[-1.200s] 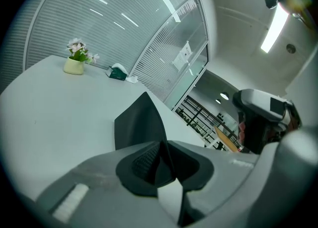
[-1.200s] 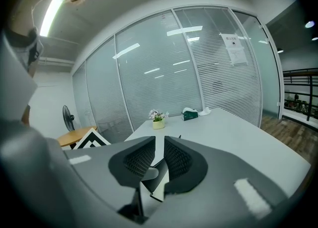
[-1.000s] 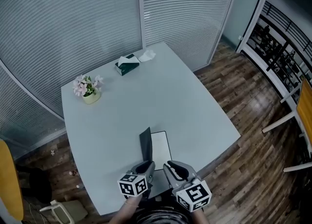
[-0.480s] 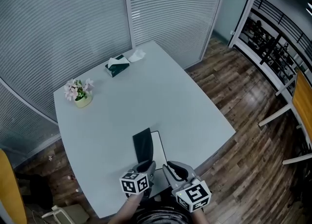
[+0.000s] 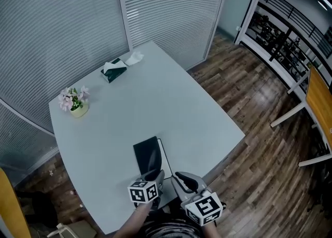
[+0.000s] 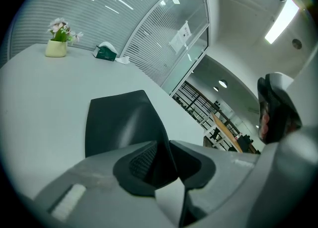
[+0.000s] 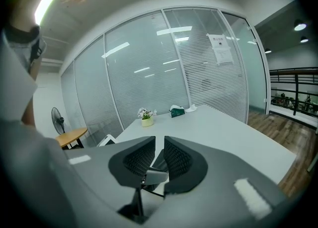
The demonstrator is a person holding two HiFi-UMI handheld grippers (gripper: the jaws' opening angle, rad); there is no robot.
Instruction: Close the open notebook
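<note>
Near edge of the table (image 5: 155, 97): a person works two handheld grippers, marker cubes facing up. L gripper (image 5: 157, 175) reaches onto the notebook (image 5: 148, 154), which lies just inside the table's near edge, approx. centre. Its jaws have just been opening. In the left gripper view, L gripper (image 6: 161, 145) has the near edge of the black cover (image 6: 121, 120) between its jaws, w/ a gap showing beside the ribbed left pad, so nothing is clamped. The cover is down over the pages, slightly bowed; whether it lies fully flat can't be told. A thin strip of white page (image 5: 163, 154) shows along its right side.

R gripper (image 5: 182, 179) sits just beside the left one, to the notebook's right. In its own view, R gripper (image 7: 159, 145) has its jaws a narrow slit apart, holding nothing.

Mid-table is bare surface. At the far side, a flower pot (image 5: 76, 108) w/ pink blooms stands near the left corner. A dark green tissue box (image 5: 113, 70) sits well apart from it, toward the far corner.

Beyond: glass walls w/ blinds (image 5: 62, 24), and wood floor (image 5: 249, 92) to the right.
</note>
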